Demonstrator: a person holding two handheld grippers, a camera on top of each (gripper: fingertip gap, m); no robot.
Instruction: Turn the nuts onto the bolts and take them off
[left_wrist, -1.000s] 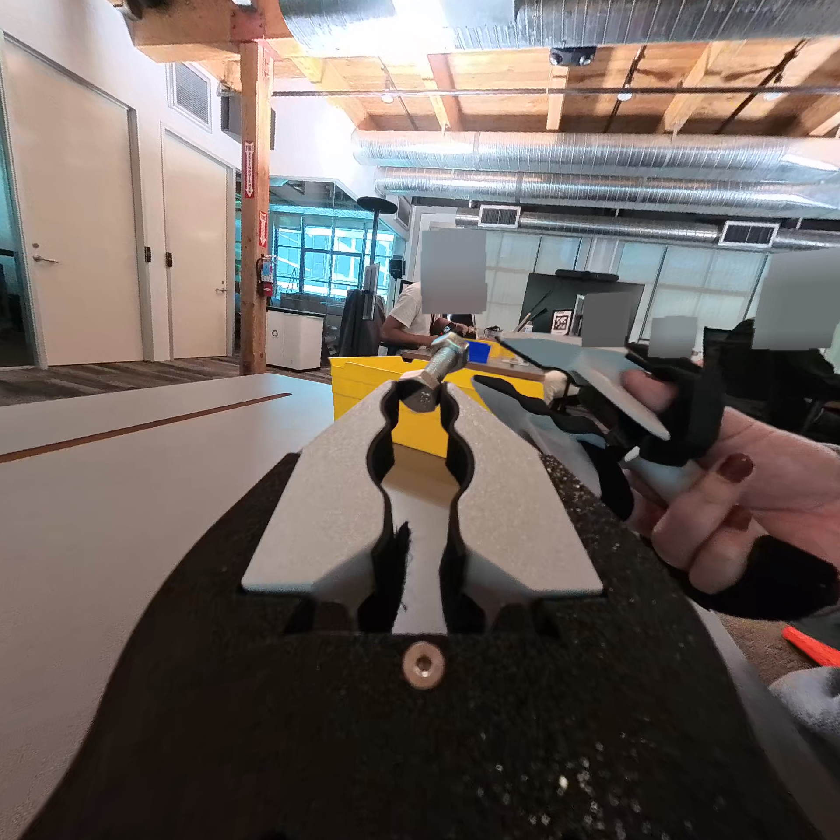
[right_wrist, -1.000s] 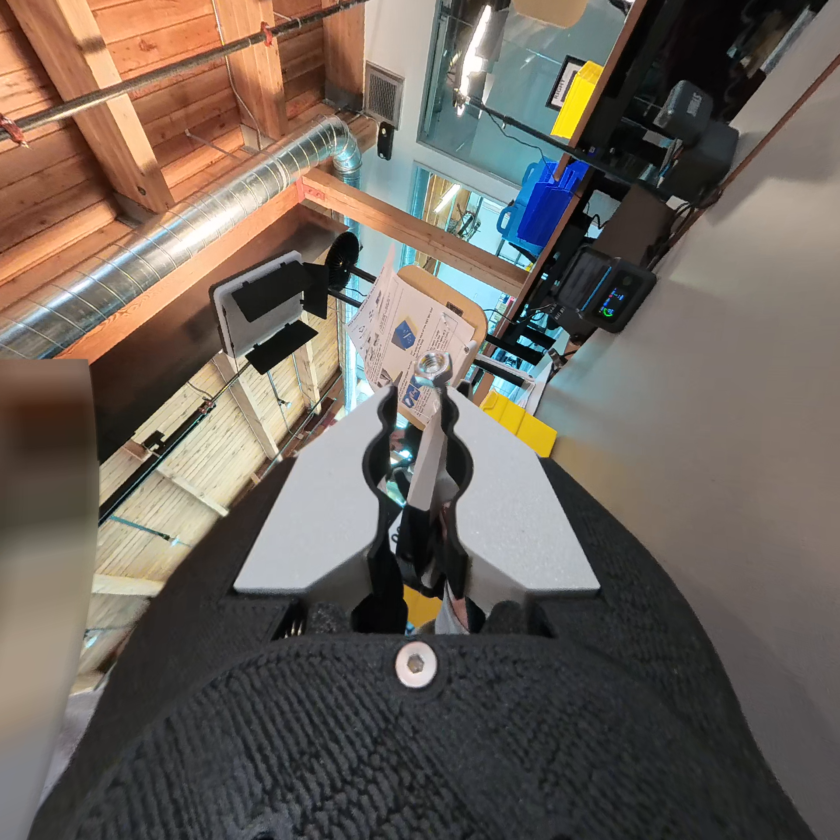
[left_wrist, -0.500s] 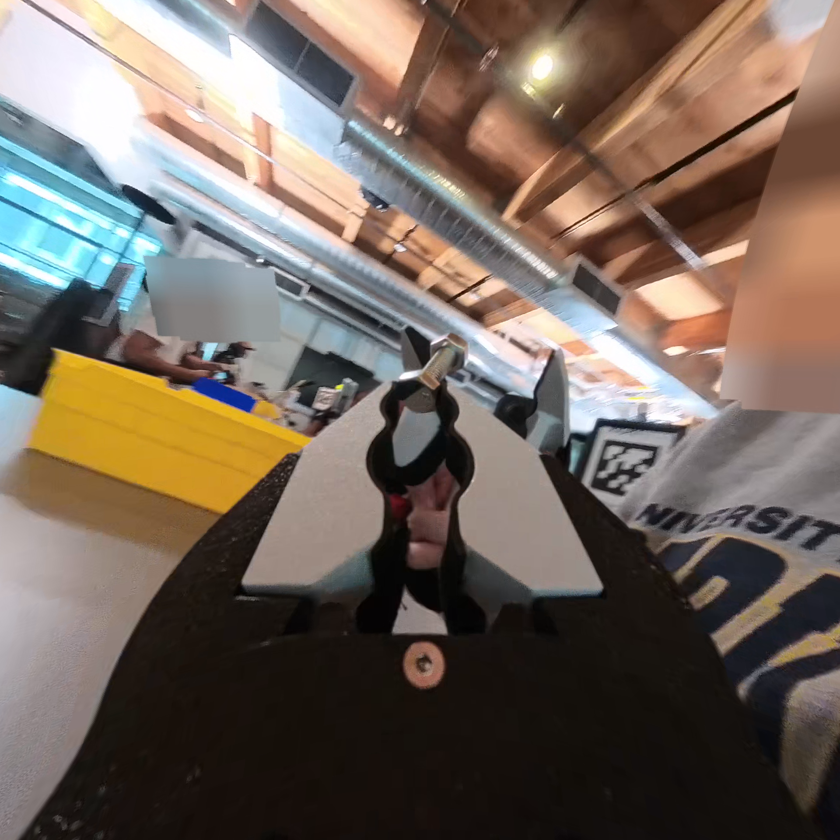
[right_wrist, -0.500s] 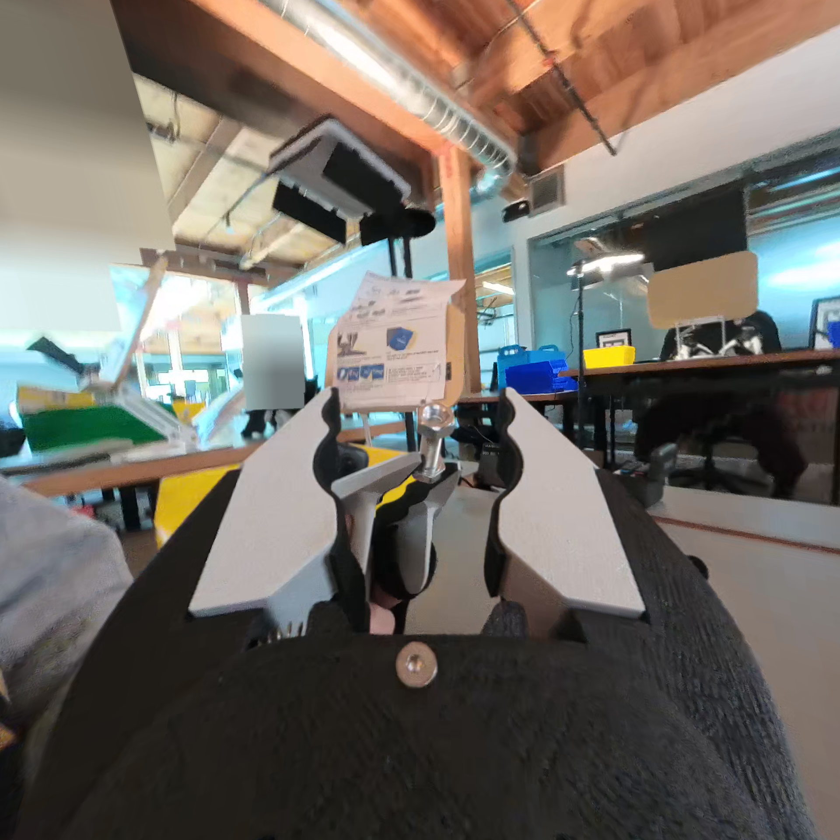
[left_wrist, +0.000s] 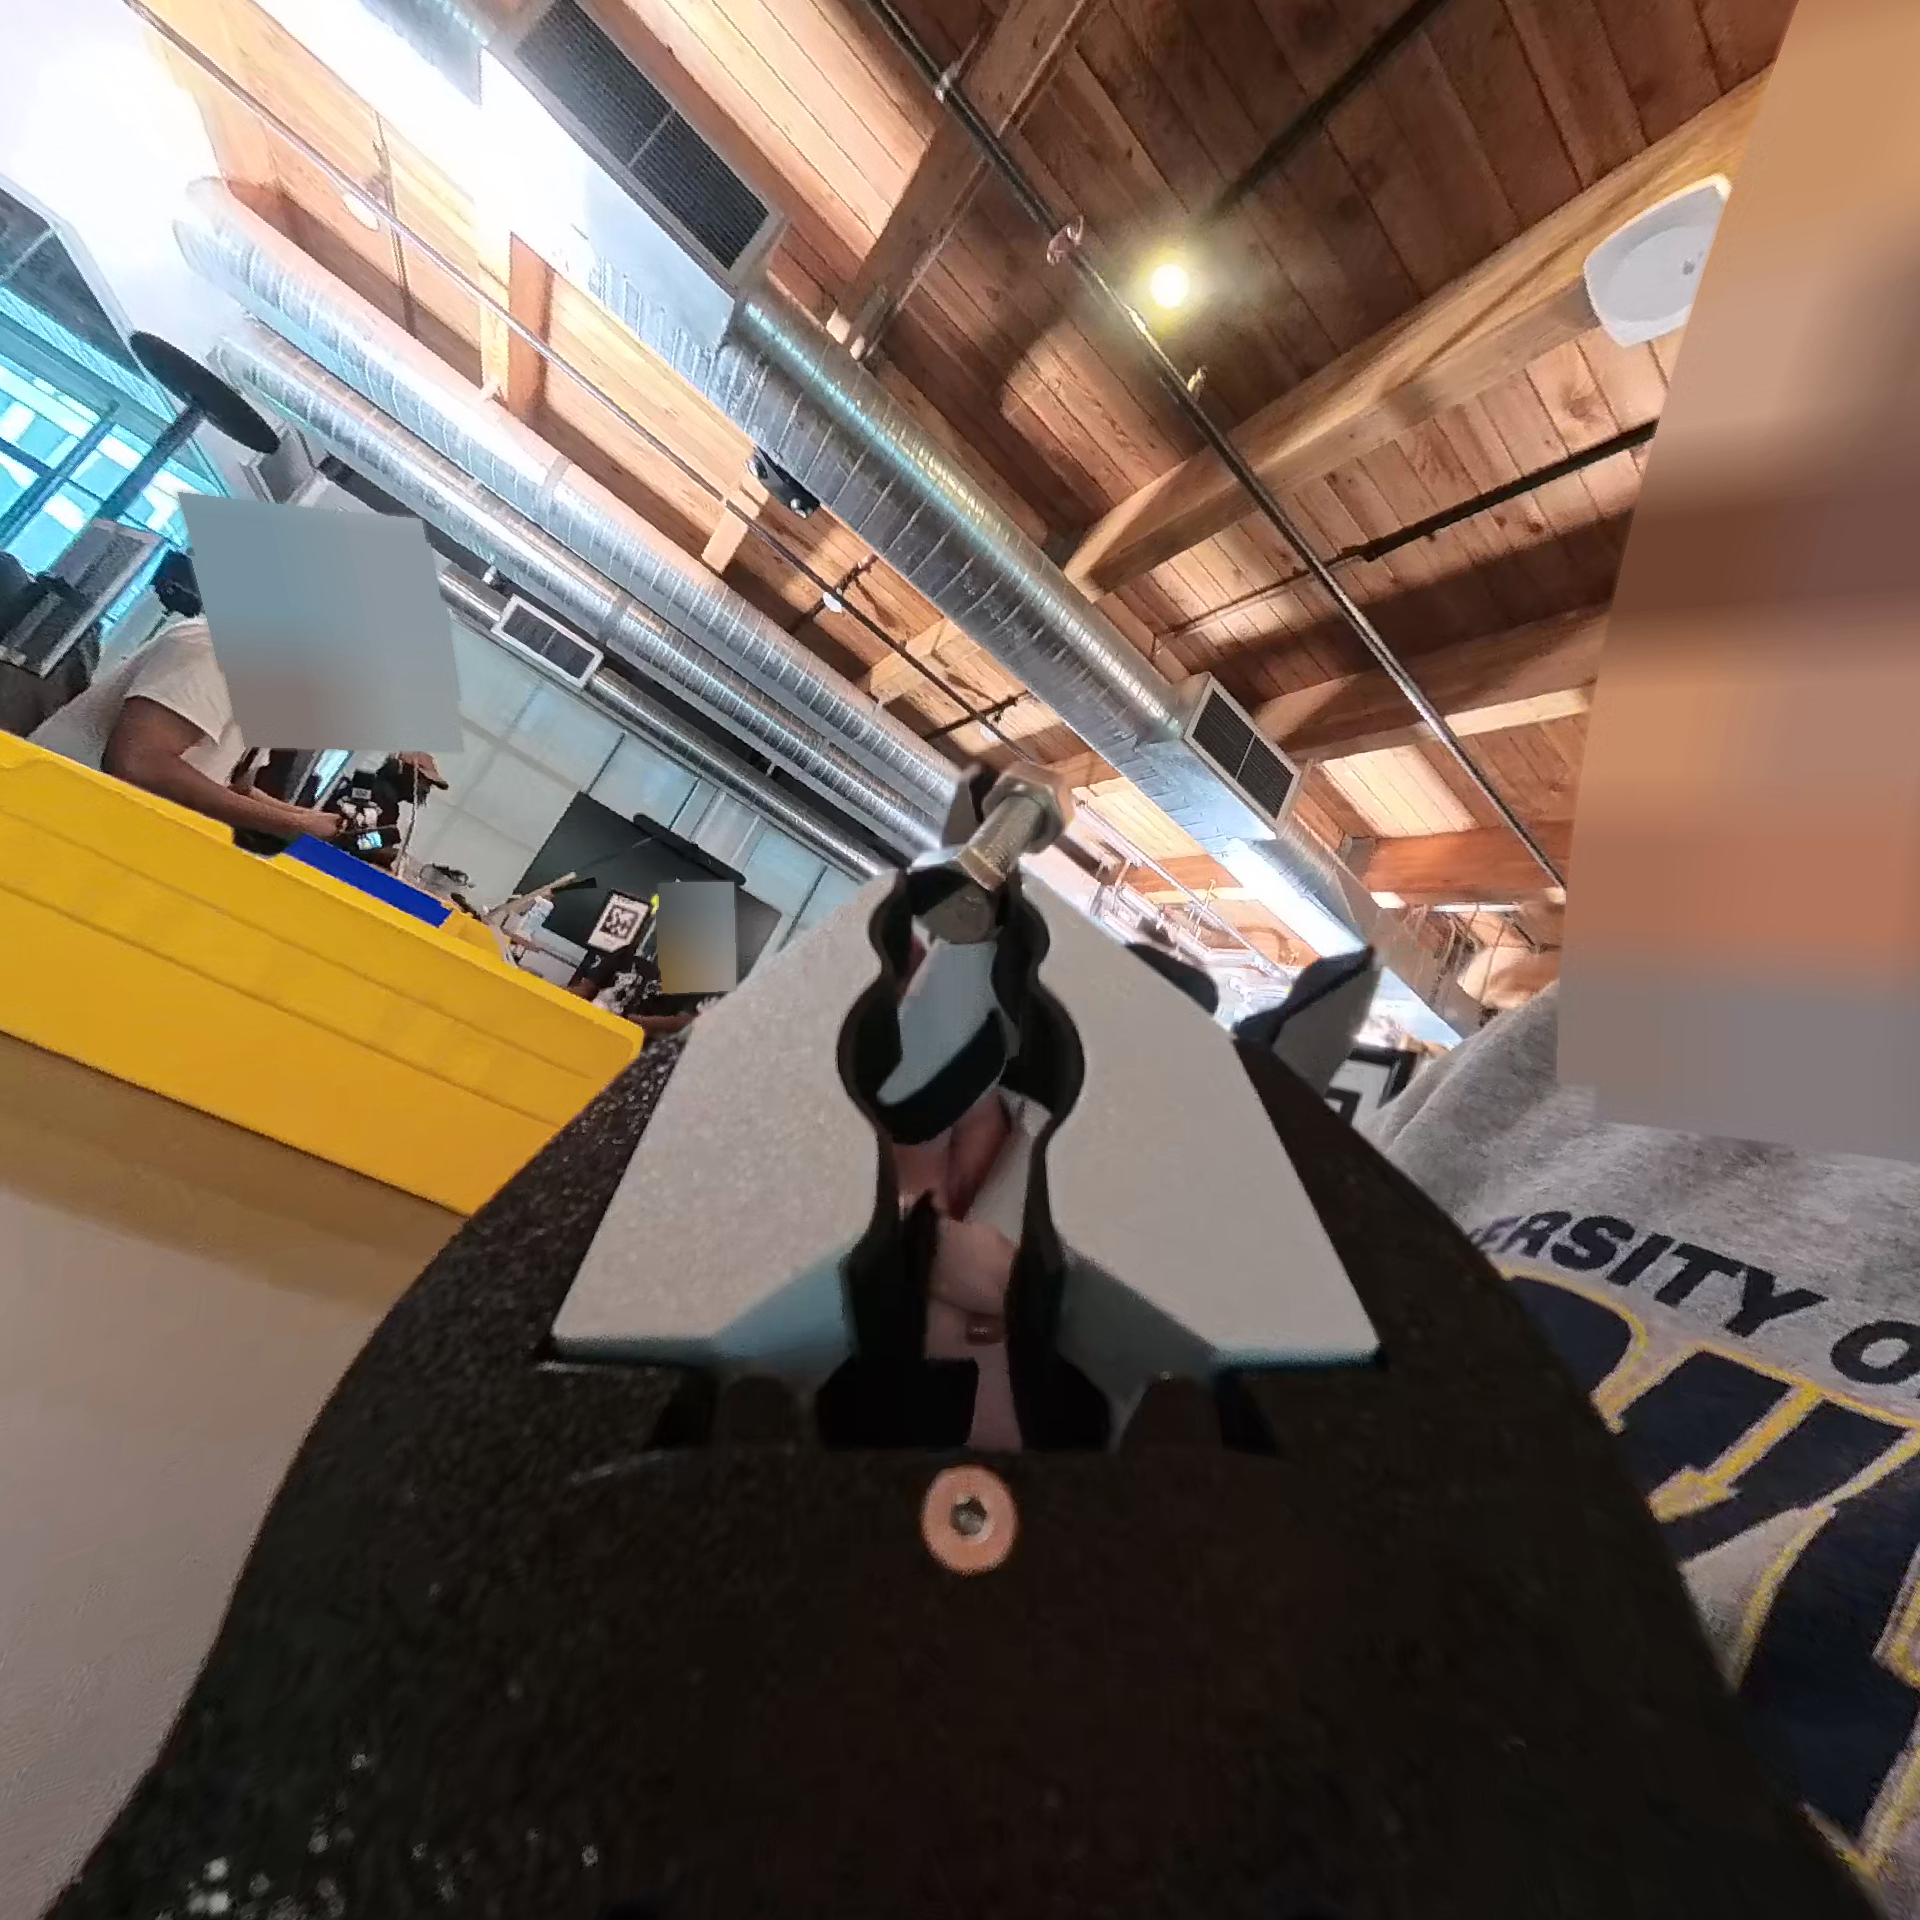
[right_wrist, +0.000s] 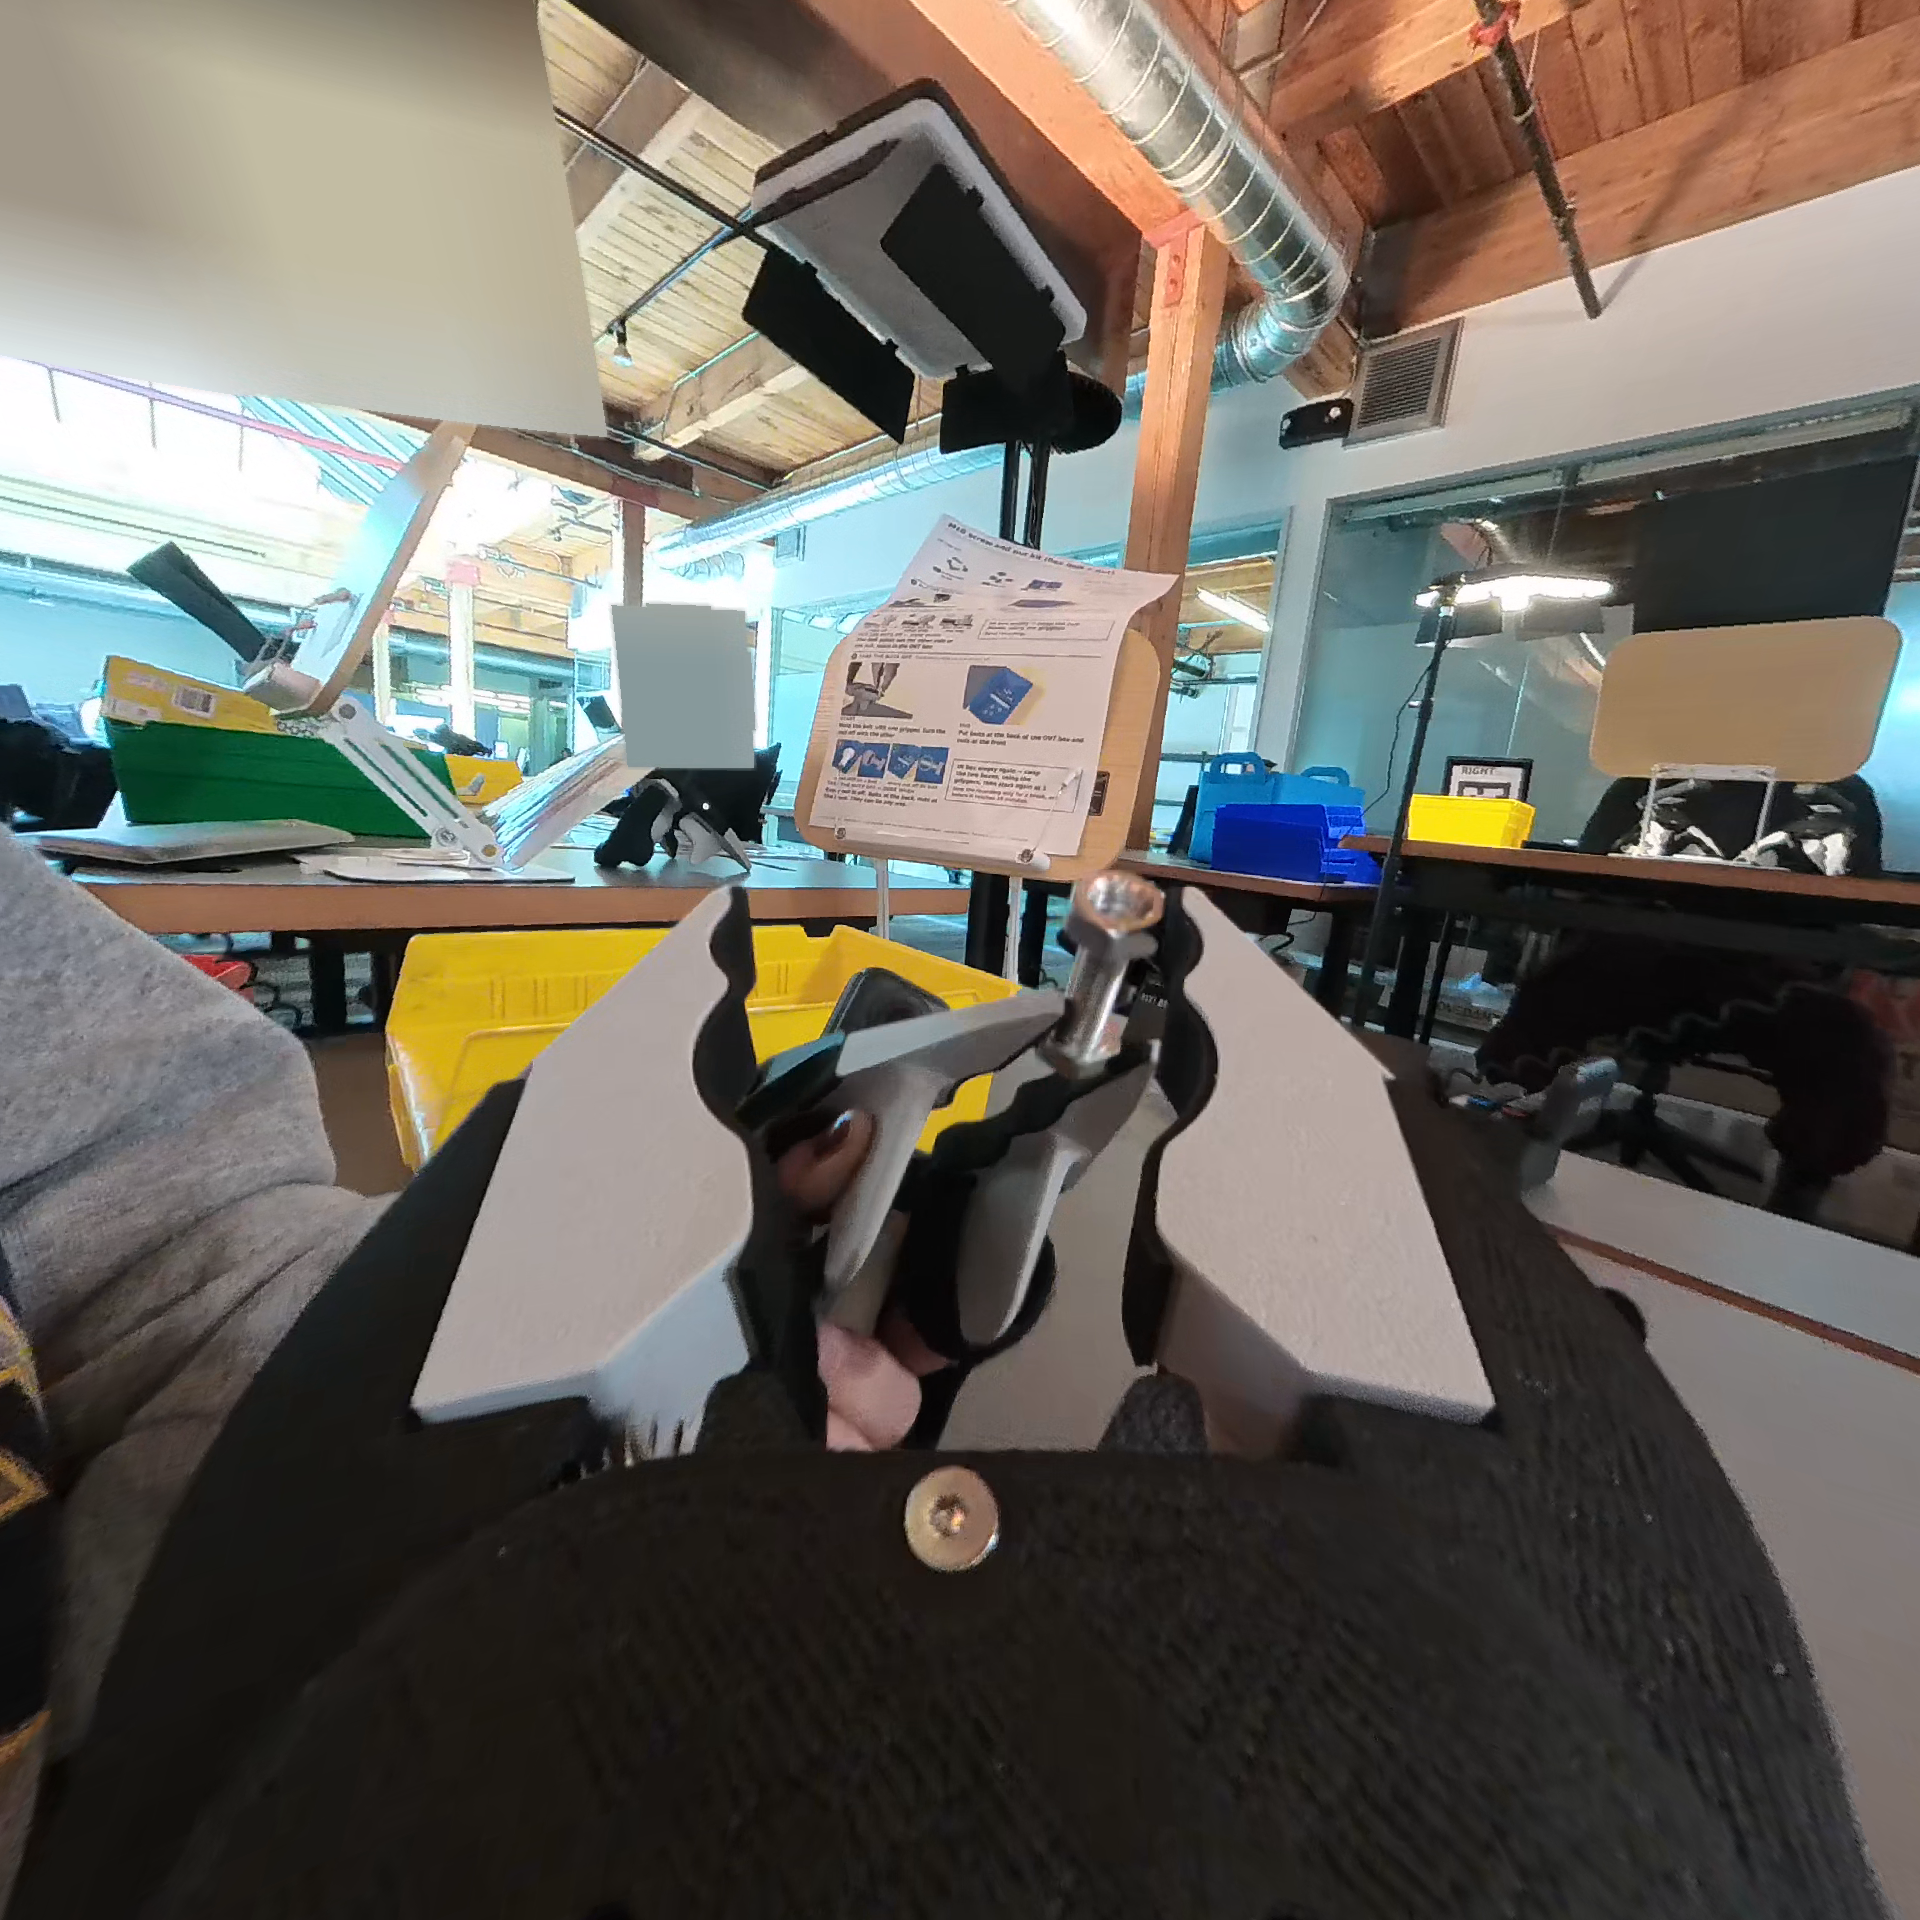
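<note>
Since half a second ago the right claw (right_wrist: 956, 935) has spread its fingers wider and the bolt (right_wrist: 1101, 971), which sat near the middle of the gap, now stands close to the inner edge of the right-hand finger; the left view has tipped a little further toward the ceiling. Largest in the right wrist view is the grey table (right_wrist: 1766, 1455), and beyond it a yellow bin (right_wrist: 499, 997) and a board carrying a printed sheet (right_wrist: 987, 717) on a stand. The person's grey sleeve (right_wrist: 135, 1122) fills the left edge. Between the right claw's wide-apart fingers, which grip nothing, sits the left claw (right_wrist: 1086, 1039) seen from the side, its two fingers closed on the head end of the bolt. The bolt points up and slightly right, with a nut (right_wrist: 1117, 899) at its top end, level with the right claw's fingertips but not touched by them. In the left wrist view the wooden ceiling and silver ducts take most of the frame, with the yellow bin (left_wrist: 260, 956) on the tan table (left_wrist: 156, 1351) at left and a grey sweatshirt (left_wrist: 1662, 1299) at right. The left claw (left_wrist: 961, 904) is nearly closed, pinching the bolt (left_wrist: 997, 842) at its very tips, the shaft slanting up and right with the nut (left_wrist: 1023, 800) at the far end.
</note>
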